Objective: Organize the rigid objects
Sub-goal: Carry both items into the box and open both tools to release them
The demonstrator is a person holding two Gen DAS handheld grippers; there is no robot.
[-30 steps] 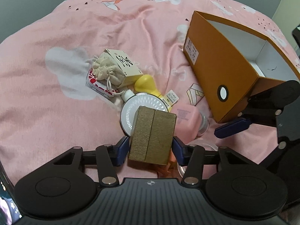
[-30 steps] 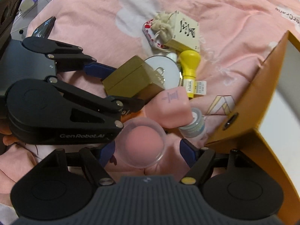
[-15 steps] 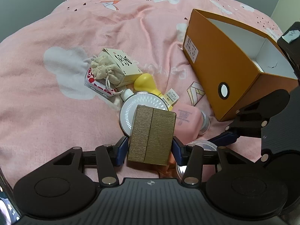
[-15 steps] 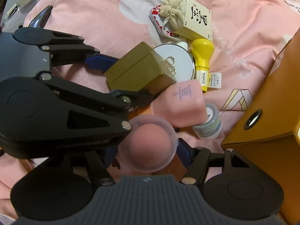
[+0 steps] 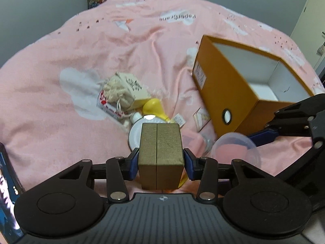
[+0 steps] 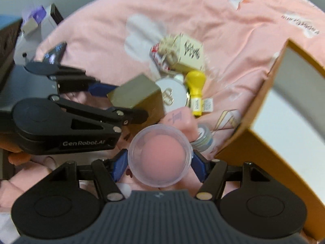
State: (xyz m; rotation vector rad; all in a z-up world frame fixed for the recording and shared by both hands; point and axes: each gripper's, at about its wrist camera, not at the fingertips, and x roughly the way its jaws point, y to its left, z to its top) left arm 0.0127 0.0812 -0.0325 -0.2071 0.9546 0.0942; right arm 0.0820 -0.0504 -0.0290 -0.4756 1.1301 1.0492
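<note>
My left gripper (image 5: 161,159) is shut on a gold box (image 5: 161,152) and holds it above the pink bed. The gold box also shows in the right wrist view (image 6: 136,96). My right gripper (image 6: 159,161) is shut on a clear round case with a pink sponge (image 6: 160,158), lifted off the bed; the case shows in the left wrist view (image 5: 235,150). An open orange storage box (image 5: 227,89) with a white inside lies to the right, and also shows in the right wrist view (image 6: 264,134).
A pile remains on the pink bedspread (image 5: 50,101): a cream box with a drawstring pouch (image 5: 130,91), a yellow bottle (image 6: 196,89), a white round compact (image 6: 174,95), a pink case (image 6: 180,120) and a small jar (image 6: 204,137). A phone (image 5: 8,193) lies at far left.
Both grippers have risen from the pile. The right gripper closed on the clear sponge case and lifted it. The left gripper kept hold of the gold box.
</note>
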